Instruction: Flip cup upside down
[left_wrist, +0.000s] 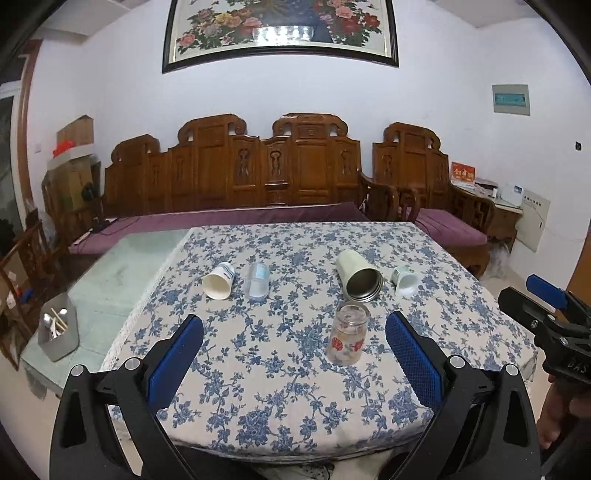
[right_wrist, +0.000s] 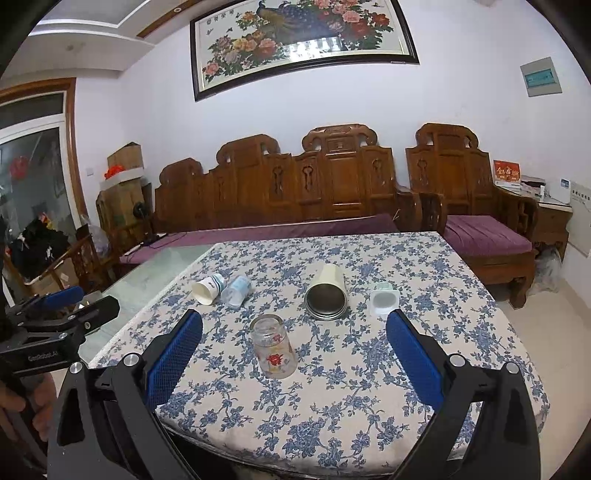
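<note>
**Tongs apart, glass cup standing inverted**

On the tabletop (left_wrist: 280, 398) with its blue-flowered cloth, from the left: a white paper cup (left_wrist: 218, 281) lay on its side, just beside a clear plastic cup (left_wrist: 258, 280), also tipped; a cream metal-lined tumbler (left_wrist: 359, 275) lay with its mouth toward the cameras; a small pale cup (left_wrist: 405, 280) lay beside it; nearer, the glass cup (left_wrist: 348, 334) stood upside down; the left tongs (left_wrist: 293, 354) and right tongs (right_wrist: 295, 350) both gaped wide, holding nothing, short of the glass.
</note>
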